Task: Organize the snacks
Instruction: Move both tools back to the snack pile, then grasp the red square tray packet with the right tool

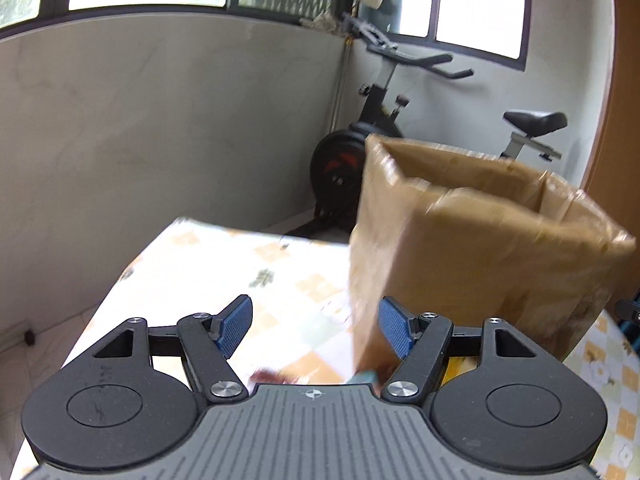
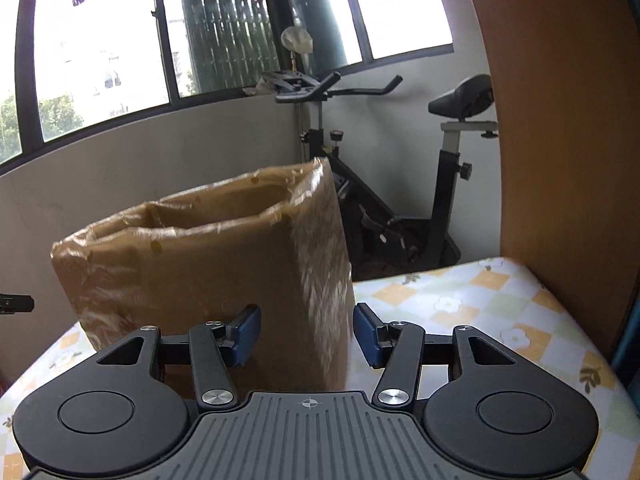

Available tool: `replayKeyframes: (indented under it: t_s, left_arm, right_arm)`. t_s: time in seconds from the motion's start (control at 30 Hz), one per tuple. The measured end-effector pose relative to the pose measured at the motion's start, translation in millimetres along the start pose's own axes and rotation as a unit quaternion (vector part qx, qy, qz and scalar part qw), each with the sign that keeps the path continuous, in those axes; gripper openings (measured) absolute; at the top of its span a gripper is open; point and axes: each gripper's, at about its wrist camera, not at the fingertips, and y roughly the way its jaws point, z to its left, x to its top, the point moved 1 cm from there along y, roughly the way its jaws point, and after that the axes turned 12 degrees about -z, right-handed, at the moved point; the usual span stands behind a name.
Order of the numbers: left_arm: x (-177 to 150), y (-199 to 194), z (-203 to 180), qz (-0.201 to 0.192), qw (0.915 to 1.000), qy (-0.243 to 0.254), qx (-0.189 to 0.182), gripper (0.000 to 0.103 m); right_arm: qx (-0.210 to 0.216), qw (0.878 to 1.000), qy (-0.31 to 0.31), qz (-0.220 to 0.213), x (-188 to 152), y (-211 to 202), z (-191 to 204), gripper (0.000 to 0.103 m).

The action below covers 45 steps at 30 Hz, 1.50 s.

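We see a grey wall (image 1: 160, 120) under dark-framed windows (image 2: 100, 60) letting in bright daylight. An exercise bike (image 2: 400, 184) stands in the corner. Table (image 2: 480, 312) has a checked floral cloth; an orange wooden panel (image 2: 560, 120) rises at its right. Pale floor (image 1: 24, 360) shows at lower left.

Tall brown cardboard box wrapped in shiny tape (image 1: 480, 248): blurry in left view, edges smeared. Inside of box hidden in both views. Small red and teal things (image 1: 280, 376) low on checked flower tablecloth (image 1: 240, 264): too blurry to tell, partly hidden behind left gripper (image 1: 316, 330) body. Box bottom (image 2: 200, 280) hidden behind right gripper (image 2: 307, 334). Black exercise bike (image 1: 360, 152) partly hidden behind box.
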Motion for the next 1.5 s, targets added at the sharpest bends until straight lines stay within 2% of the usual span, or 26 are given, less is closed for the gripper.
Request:
replayKeyframes:
  t_s: [0.1,0.2,0.33,0.43,0.57,0.73,0.87,1.03,1.1,1.5]
  left_arm:
    - [-24,-5,19,0.021,0.9995,-0.023,0.011,0.072]
    - [-45,-8,28,0.044,0.9983,-0.016,0.034,0.071]
    - [-57,-12,32,0.045,0.998,-0.029,0.033,0.071]
    - [-63,-9,29,0.047,0.9979,-0.032,0.03,0.071]
    - [-71,-6,23,0.053,0.9973,-0.041,0.031,0.071]
    - [-76,-9,13,0.053,0.9974,-0.043,0.024,0.071]
    - [-75,-10,15,0.048,0.9969,-0.055,0.028,0.071]
    - [-72,-14,16,0.043,0.9968,-0.059,0.034,0.071]
    - [-72,-14,16,0.042,0.9966,-0.061,0.035,0.071]
    - [-71,-24,23,0.032,0.9952,-0.084,0.038,0.071]
  right_arm:
    - [-0.002,1.0,0.012,0.021,-31,1,2,0.046]
    - [-0.021,0.998,0.018,0.059,-59,6,1,0.046]
    - [-0.051,0.994,0.01,0.093,-86,13,-1,0.046]
    - [-0.083,0.992,-0.019,0.095,-91,21,-2,0.048]
    - [-0.095,0.99,-0.04,0.099,-96,34,-6,0.052]
    - [-0.118,0.986,-0.029,0.11,-101,40,-17,0.052]
    - [-0.11,0.988,-0.027,0.103,-99,37,-19,0.052]
    - [-0.083,0.988,-0.06,0.115,-101,40,-7,0.054]
    - [-0.072,0.985,-0.081,0.134,-104,45,-1,0.064]
    - [-0.044,0.981,-0.103,0.158,-104,39,11,0.065]
